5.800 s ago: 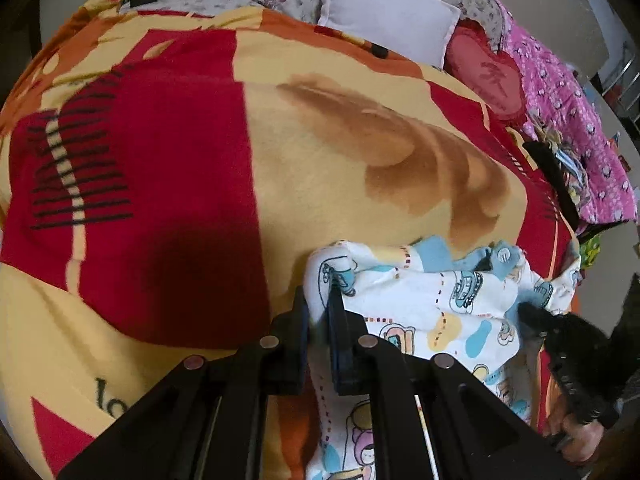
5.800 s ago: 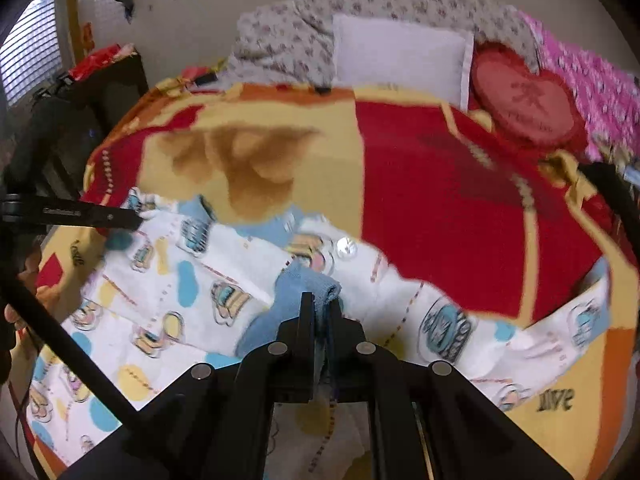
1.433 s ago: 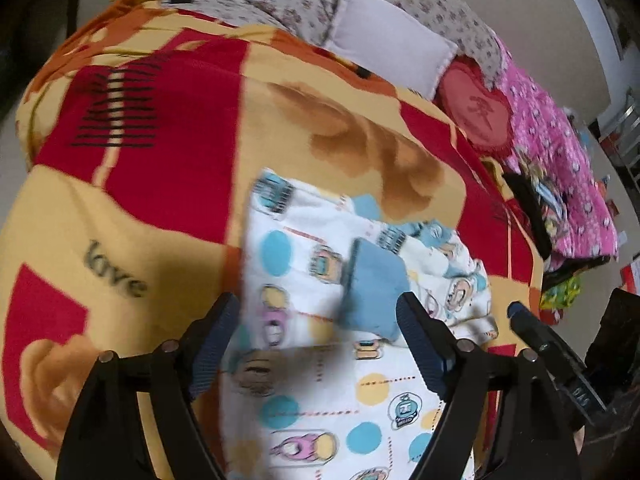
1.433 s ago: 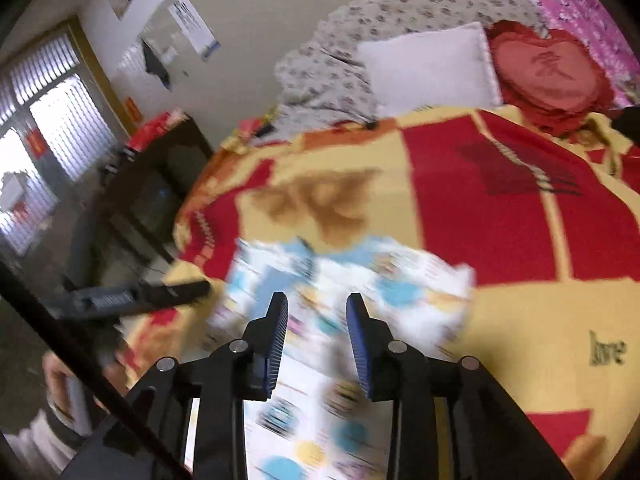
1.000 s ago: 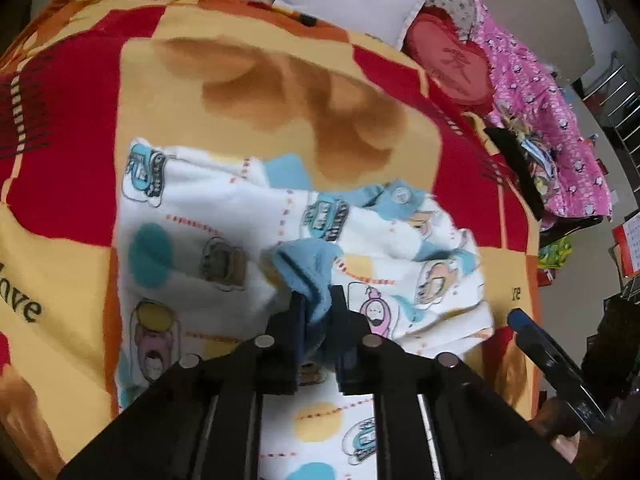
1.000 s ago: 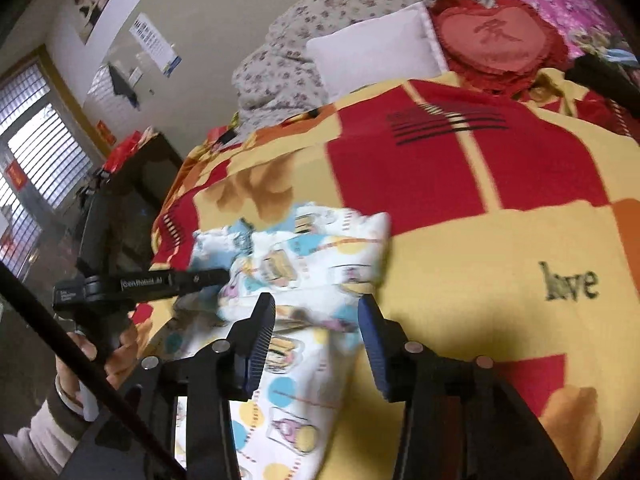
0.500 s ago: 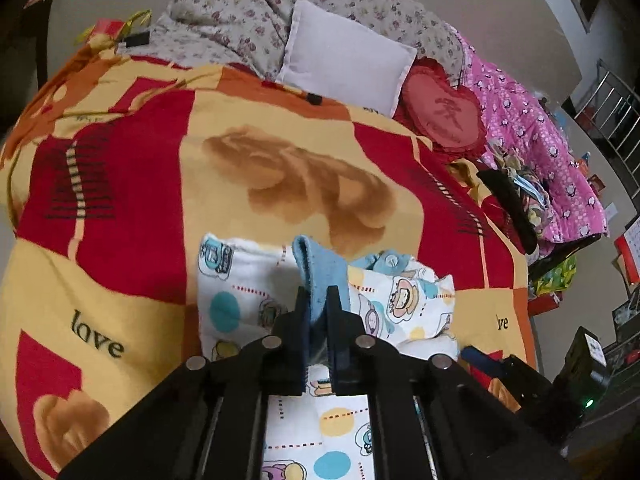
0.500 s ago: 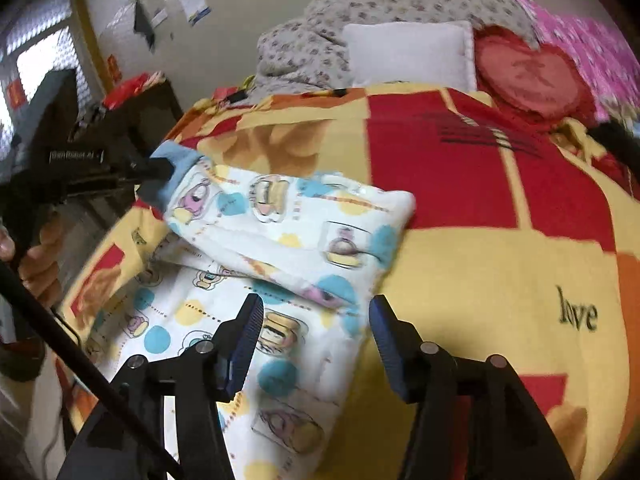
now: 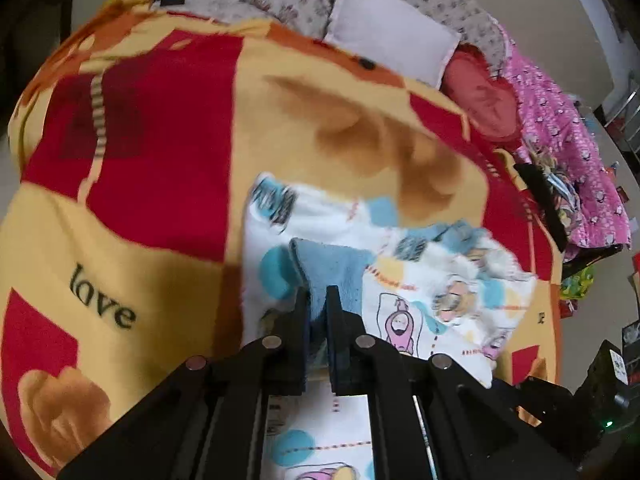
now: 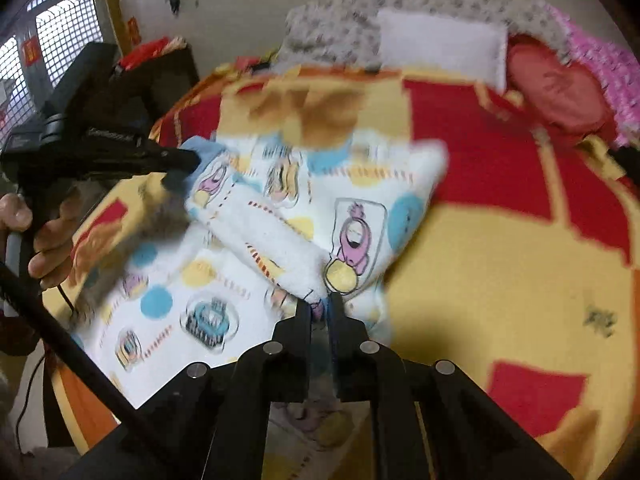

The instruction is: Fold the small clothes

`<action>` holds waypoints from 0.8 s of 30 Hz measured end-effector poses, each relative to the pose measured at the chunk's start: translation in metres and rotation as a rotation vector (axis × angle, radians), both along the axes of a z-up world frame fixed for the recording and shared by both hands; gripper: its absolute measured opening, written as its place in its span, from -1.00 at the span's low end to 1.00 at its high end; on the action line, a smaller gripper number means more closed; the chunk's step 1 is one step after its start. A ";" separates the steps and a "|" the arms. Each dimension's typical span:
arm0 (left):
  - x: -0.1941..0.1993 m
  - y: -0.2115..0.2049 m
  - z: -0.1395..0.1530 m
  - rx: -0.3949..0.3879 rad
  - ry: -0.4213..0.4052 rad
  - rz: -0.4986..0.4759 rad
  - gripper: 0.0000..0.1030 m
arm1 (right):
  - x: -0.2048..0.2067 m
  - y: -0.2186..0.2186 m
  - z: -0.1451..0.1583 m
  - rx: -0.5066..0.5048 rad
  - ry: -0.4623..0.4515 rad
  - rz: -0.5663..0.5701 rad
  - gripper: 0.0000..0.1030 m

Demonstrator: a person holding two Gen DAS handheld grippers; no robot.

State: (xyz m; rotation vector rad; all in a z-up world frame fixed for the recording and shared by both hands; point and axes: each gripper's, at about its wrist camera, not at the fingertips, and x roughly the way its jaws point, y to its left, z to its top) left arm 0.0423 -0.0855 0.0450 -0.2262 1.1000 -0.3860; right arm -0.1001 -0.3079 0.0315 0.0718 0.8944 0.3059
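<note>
Garment first: we see a small white garment printed with cartoon figures and blue and yellow dots, lying on the bed's blanket, toward the 5 o'clock part of the left wrist view. Its blue cuff sits near the middle of the cloth, and the left tool is clamped tight on that cuff, lifting it off the layer beneath. In the right wrist view we find the same tool at 9 o'clock, held by a hand, with the blue cuff pinched at its tip. The right tool has just been closing, and its jaws now stand narrow with a fold of the white garment pinched between them at the cloth's near edge. A sleeve-like roll of the fabric runs from that fold up toward 10 o'clock, to the left tool. Beyond the garment, the red and yellow blanket carries the word "love". At 12 o'clock we see a white pillow, with a red heart cushion just beside it at 1 o'clock. A pink patterned cover lies at 2 o'clock.
</note>
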 end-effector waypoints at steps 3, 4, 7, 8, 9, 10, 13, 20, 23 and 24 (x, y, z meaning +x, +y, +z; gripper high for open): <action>-0.002 0.004 0.001 0.002 -0.010 -0.001 -0.87 | 0.000 -0.013 0.005 0.108 0.025 0.010 -0.52; -0.003 0.005 0.003 0.002 -0.014 -0.001 -0.87 | -0.001 -0.024 0.011 0.177 0.024 0.003 -0.22; -0.002 0.002 0.005 0.002 -0.021 -0.004 -0.87 | -0.002 -0.053 0.033 0.250 -0.046 -0.088 -0.09; -0.002 0.001 0.005 0.005 -0.023 -0.004 -0.87 | 0.002 -0.060 0.039 0.224 -0.065 -0.136 -0.09; -0.002 0.000 0.005 0.005 -0.023 -0.004 -0.87 | 0.007 -0.063 0.041 0.206 -0.072 -0.162 -0.09; -0.002 0.000 0.006 0.003 -0.023 -0.005 -0.87 | 0.015 -0.066 0.043 0.195 -0.076 -0.183 -0.09; -0.002 -0.001 0.007 0.003 -0.022 -0.004 -0.87 | 0.045 -0.068 0.038 0.168 -0.047 -0.208 -0.09; -0.003 -0.007 0.014 0.010 -0.032 -0.035 -0.87 | 0.091 -0.076 0.009 0.261 0.046 -0.237 -0.69; -0.005 -0.011 0.021 0.020 -0.075 -0.049 -0.87 | 0.081 -0.070 0.027 0.186 -0.034 -0.237 -0.72; -0.003 -0.013 0.022 0.042 -0.092 -0.043 -0.87 | 0.080 -0.068 0.031 0.155 -0.045 -0.244 -0.72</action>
